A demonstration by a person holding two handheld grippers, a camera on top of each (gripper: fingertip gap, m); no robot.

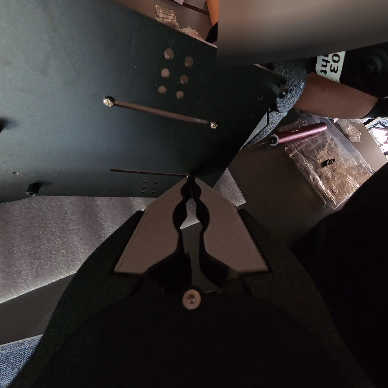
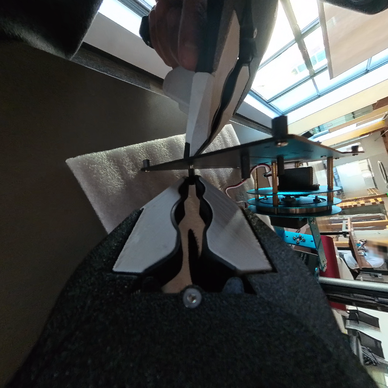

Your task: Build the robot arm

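Note:
A dark metal plate (image 1: pixel 84 84) with holes and screws is held tilted; it shows edge-on in the right wrist view (image 2: pixel 220 161). My left gripper (image 1: pixel 190 180) is shut at the plate's near edge on a small black standoff (image 2: pixel 186 149), pressing onto the plate from above (image 2: pixel 189 151). My right gripper (image 2: pixel 191 180) is shut on a small black screw (image 2: pixel 191 174) that meets the plate from below. The right gripper also shows at the plate's far right edge (image 1: pixel 277 100). A blue disc assembly (image 2: pixel 294 201) with brass posts and a motor hangs under the plate.
White foam sheet (image 1: pixel 52 241) lies on the table under the plate. A red-handled screwdriver (image 1: pixel 298 132) and clear plastic bags of small parts (image 1: pixel 327 168) lie to the right. A person's hand (image 2: pixel 174 37) grips the left gripper. Windows and shelving stand beyond. Less than 4 cm separates the two grippers' tips.

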